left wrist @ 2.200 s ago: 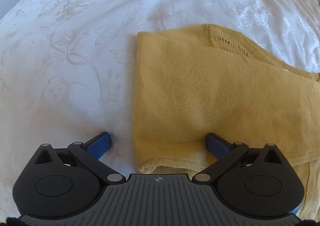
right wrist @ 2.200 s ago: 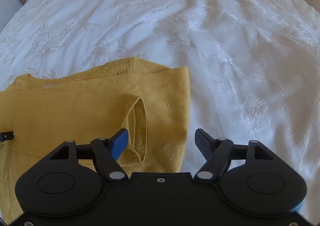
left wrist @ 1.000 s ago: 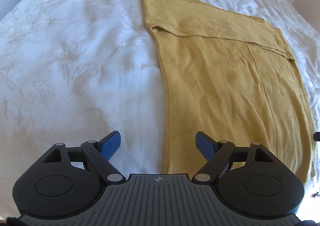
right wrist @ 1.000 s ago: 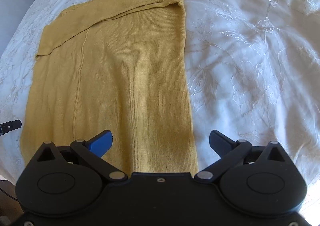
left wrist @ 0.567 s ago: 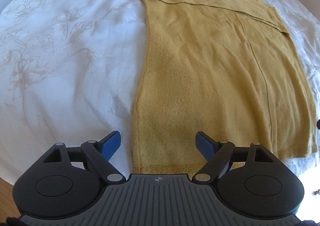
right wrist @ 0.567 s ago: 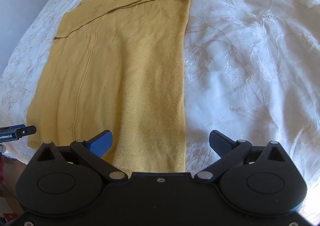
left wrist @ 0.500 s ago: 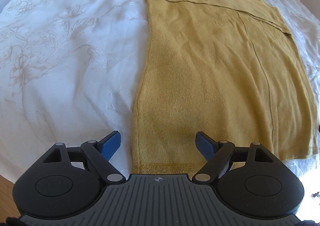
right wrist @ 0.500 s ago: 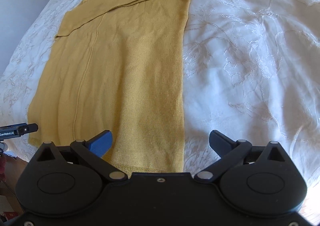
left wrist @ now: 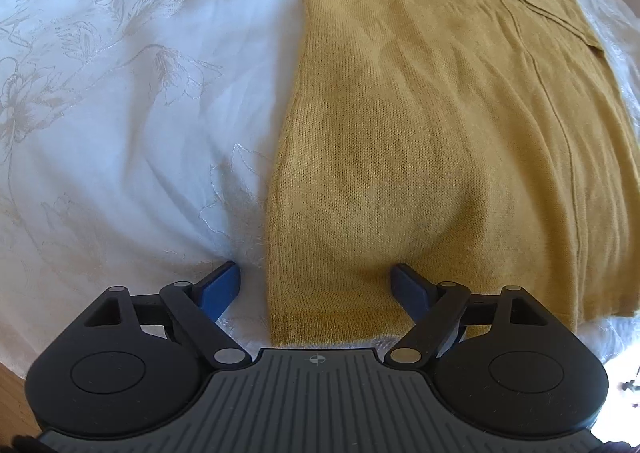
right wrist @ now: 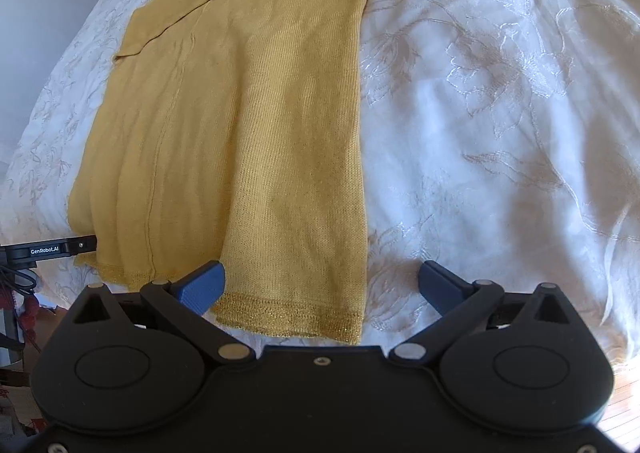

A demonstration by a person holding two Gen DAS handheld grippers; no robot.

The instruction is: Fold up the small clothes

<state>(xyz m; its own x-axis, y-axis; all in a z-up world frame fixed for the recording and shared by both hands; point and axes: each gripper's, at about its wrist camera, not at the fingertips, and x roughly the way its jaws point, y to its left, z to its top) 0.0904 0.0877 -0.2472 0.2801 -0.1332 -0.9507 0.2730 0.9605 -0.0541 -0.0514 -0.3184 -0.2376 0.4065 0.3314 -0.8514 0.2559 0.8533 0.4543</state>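
Sweater (left wrist: 440,113) in mustard knit lies flat on the bed (left wrist: 120,93), over a white bedspread with stitched flowers, its sides already folded in to make a long panel whose hem reaches the bed's near edge. It looks light, soft and floppy, a loose knit that will sag and stretch if lifted from one spot, so I'd say the two hem corners are the places to take hold. The left tongs (left wrist: 316,285) hang over the left hem corner, jaws wide apart, one finger on the bedspread side and one over the knit, gripping nothing. The right tongs (right wrist: 320,285) straddle the other hem corner (right wrist: 352,329), likewise spread and empty.
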